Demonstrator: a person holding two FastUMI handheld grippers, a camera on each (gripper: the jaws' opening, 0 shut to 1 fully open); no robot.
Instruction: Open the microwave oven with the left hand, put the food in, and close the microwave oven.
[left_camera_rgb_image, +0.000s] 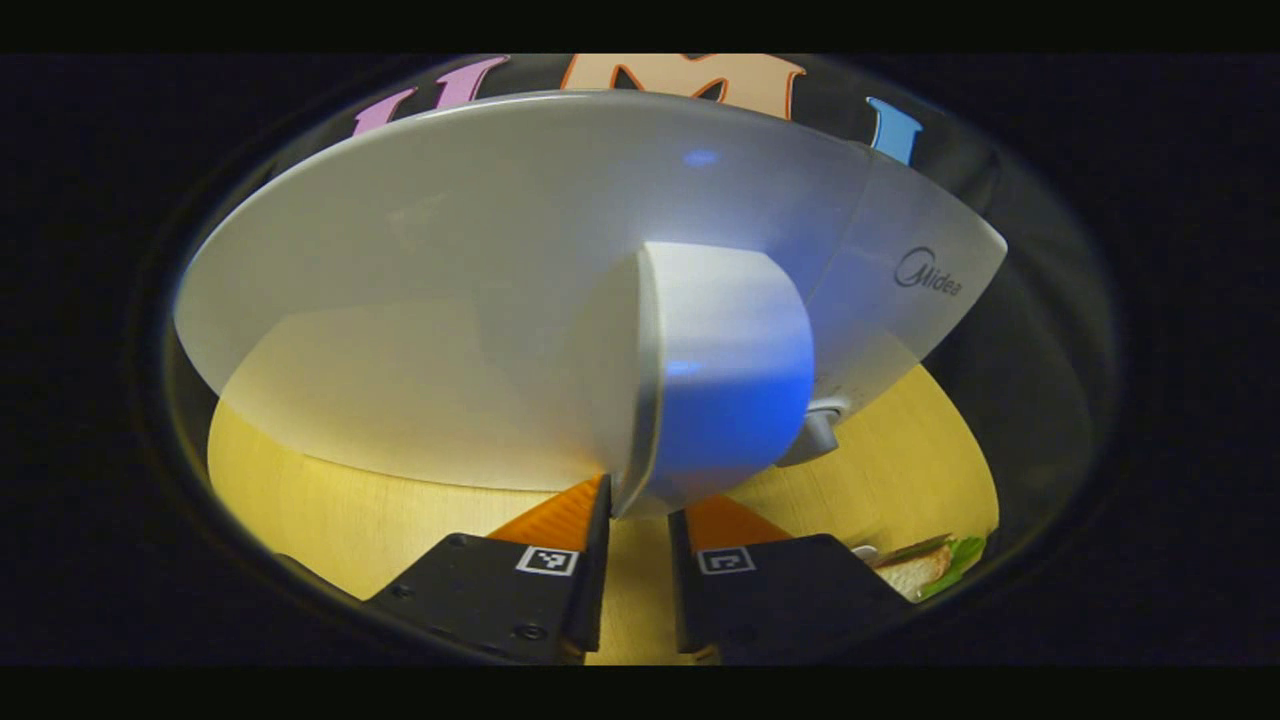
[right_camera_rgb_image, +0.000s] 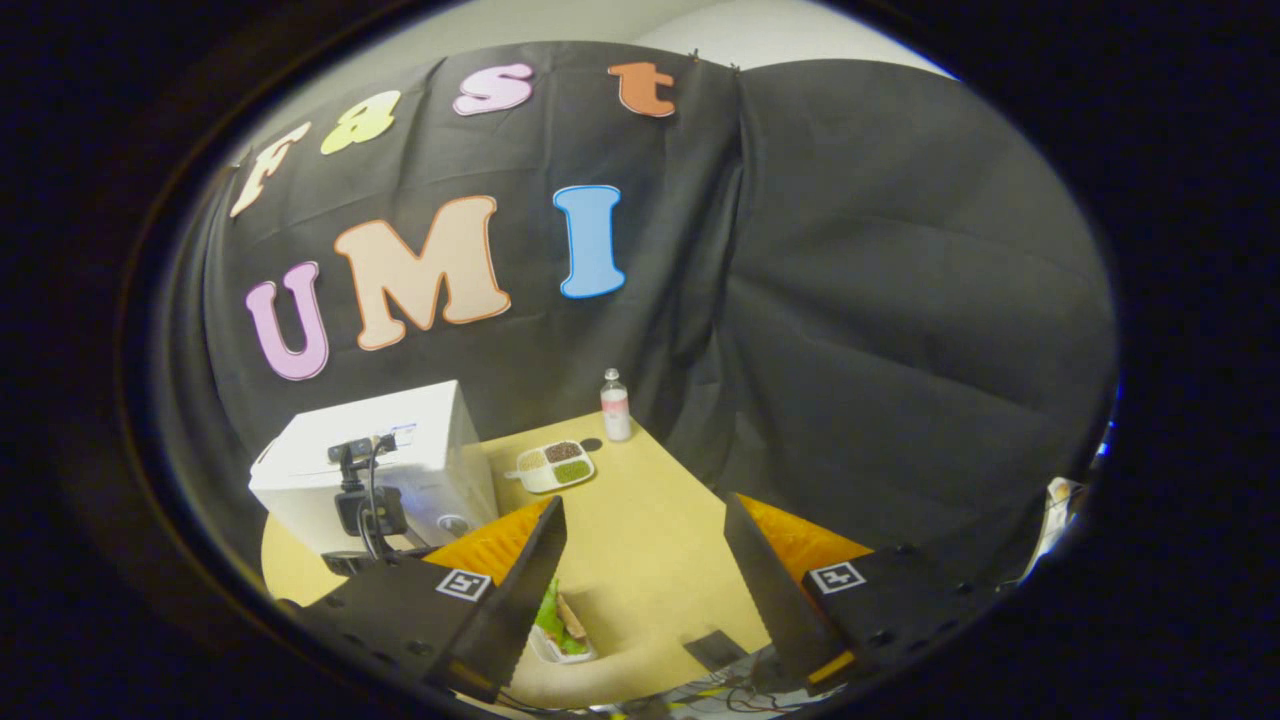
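Here, in the left gripper view, my left hand-held gripper sits at the bottom centre of the frame with its fingers narrowed on either side of the lower edge of the microwave handle. Whether both fingers press on the handle I cannot tell. The handle stands out from the microwave door, which spreads across the upper and middle frame. Below the door lies the wooden bench. At the lower right edge of this frame, a sandwich with lettuce rests on the bench.

In the right gripper view, my right hand-held gripper occupies the bottom of the frame, its fingers set wide apart with nothing between them. Just behind its left finger, at bottom centre, the sandwich with lettuce lies in a small white tray. Farther off, at lower left, the white microwave oven stands on the bench, with the other hand-held device in front of it. Beyond it, at frame centre, is a divided dish of grains, then a small bottle at the far edge of the bench.
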